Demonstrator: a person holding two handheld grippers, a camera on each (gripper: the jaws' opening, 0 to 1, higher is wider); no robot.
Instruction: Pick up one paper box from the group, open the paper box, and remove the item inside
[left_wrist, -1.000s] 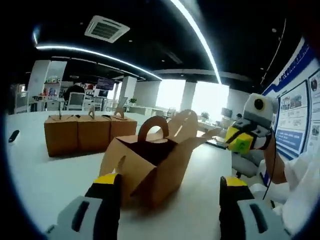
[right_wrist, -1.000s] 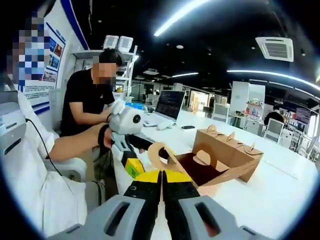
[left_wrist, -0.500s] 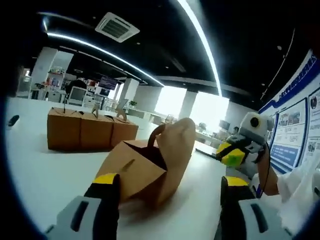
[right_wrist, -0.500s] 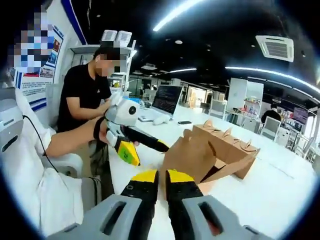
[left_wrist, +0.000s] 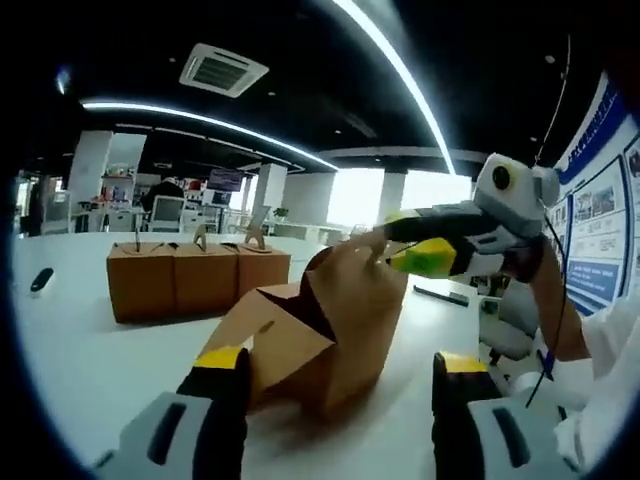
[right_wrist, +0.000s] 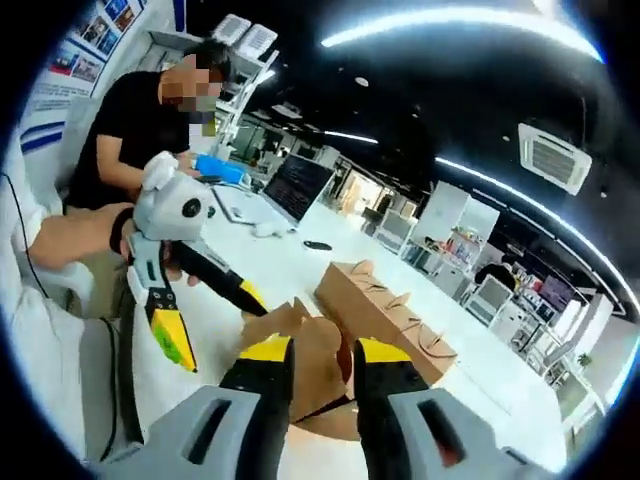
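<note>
**Right gripper pinches the flap**

Nearest us, the left gripper (left_wrist: 335, 375) stands wide apart, holding nothing, before the box (left_wrist: 305, 335) on the table (left_wrist: 90, 350). Our right gripper (right_wrist: 320, 352) is nearly closed on the box's flap (right_wrist: 318, 360). Behind sit three boxes (left_wrist: 190, 280) in a row.

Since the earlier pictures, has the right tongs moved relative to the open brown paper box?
Yes. In the left gripper view, the right tongs has moved in from the right onto the open brown paper box, and now grips its raised flap.
</note>
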